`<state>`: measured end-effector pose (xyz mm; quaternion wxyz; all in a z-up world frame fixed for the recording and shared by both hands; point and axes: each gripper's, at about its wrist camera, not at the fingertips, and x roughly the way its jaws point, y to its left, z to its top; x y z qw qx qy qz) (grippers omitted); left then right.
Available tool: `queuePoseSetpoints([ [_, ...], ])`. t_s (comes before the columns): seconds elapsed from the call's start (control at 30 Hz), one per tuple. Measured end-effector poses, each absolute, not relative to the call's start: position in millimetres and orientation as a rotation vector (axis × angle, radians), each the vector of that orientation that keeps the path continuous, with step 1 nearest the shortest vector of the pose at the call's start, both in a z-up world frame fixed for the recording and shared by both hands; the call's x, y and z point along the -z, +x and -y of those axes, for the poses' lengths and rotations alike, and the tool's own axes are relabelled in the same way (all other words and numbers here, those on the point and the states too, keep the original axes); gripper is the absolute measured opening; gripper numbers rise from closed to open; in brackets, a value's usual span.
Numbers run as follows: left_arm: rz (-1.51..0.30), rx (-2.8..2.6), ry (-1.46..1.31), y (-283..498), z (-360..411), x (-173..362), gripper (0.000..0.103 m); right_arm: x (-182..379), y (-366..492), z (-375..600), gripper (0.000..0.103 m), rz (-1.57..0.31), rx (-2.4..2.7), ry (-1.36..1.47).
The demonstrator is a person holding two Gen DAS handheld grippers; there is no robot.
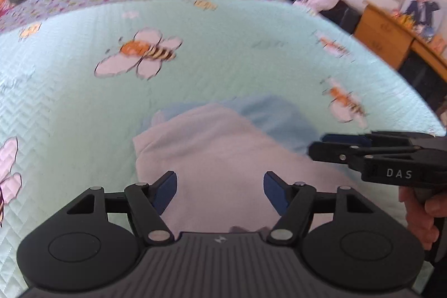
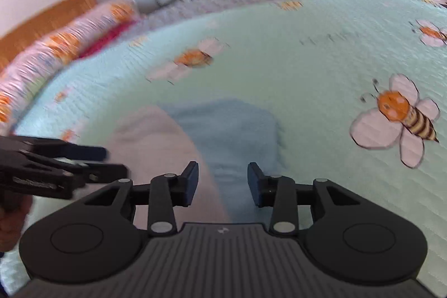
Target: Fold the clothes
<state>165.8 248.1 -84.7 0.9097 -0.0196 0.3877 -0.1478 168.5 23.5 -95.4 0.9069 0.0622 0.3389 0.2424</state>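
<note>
Clothes: two garments lie together on the bed near its close edge, a pale pinkish-white garment (image 1: 223, 158) overlapping a light blue garment (image 2: 234, 130), whose far part shows beyond and to the right of the pale one. Both appear folded or bunched into compact shapes; motion blur hides seams and edges.

Mint-green quilted bedspread (image 1: 223, 46): covers most of both views and carries printed bees with white wings; one large bee (image 2: 402, 116) lies to the right of the blue garment, well apart from it. The spread around the garments is bare cloth.

Patterned long pillow (image 2: 56, 46): lies along the left edge of the bed before a wooden headboard (image 2: 47, 16), well apart from the garments.

Wooden dresser (image 1: 391, 38): stands beyond the bed at right, with dark furniture beside it.

Left gripper (image 1: 220, 190): hovers above the pale garment with its jaws wide apart; the blue pads (image 1: 167, 192) touch nothing and nothing is between them except the cloth seen below.

Right gripper (image 2: 223, 183): hovers over the boundary between pale and blue cloth, jaws partly open, no cloth pinched. In the left wrist view it enters from the right, just beside the left gripper, held by a hand (image 1: 424, 214) on its grip.

Nothing stands between either gripper and the garments.
</note>
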Motion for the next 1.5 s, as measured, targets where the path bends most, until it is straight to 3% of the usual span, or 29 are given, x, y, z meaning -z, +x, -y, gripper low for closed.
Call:
queuePoseSetpoints([
  [0.13,-0.824,0.263,0.023,192,-239,82,0.072,72,185,-58,0.047,-0.661,-0.474,0.031],
  [0.27,-0.915,0.205,0.008,223,-244,101,0.072,93,240,-72,0.049,-0.81,-0.393,0.111],
  [0.33,-0.909,0.2,0.018,226,-248,108,0.073,112,261,-67,0.044,-0.844,-0.353,0.114],
  [0.37,-0.897,0.207,0.002,225,-252,108,0.073,115,265,-60,0.034,-0.837,-0.344,0.153],
  [0.5,-0.837,0.234,-0.074,217,-265,98,0.073,104,259,-34,0.038,-0.776,-0.383,0.344],
  [0.7,-0.816,0.253,-0.104,153,-270,83,0.073,86,192,-47,0.042,-0.73,-0.429,0.066],
  [0.93,-0.824,0.365,0.16,7,-236,103,0.073,107,63,-10,0.046,-0.686,-0.402,-0.346],
  [1.07,-0.82,0.369,0.235,-31,-231,107,0.072,85,15,10,0.046,-0.602,-0.365,-0.295],
  [1.23,-0.645,0.418,0.105,-26,-229,60,0.073,70,4,-25,0.048,-0.525,-0.457,-0.195],
  [1.27,-0.652,0.423,0.08,-18,-227,59,0.074,75,10,-29,0.045,-0.555,-0.47,-0.159],
  [1.3,-0.699,0.415,0.08,-9,-224,69,0.074,81,17,-32,0.026,-0.59,-0.481,-0.124],
  [1.37,-0.791,0.394,0.079,8,-220,90,0.07,101,31,-35,0.001,-0.694,-0.474,-0.089],
  [1.4,-0.825,0.365,0.077,9,-222,104,0.06,111,34,-32,0.0,-0.732,-0.449,-0.088],
  [1.5,-0.803,0.35,0.032,-8,-234,115,0.061,117,24,-3,0.0,-0.749,-0.394,-0.036],
])
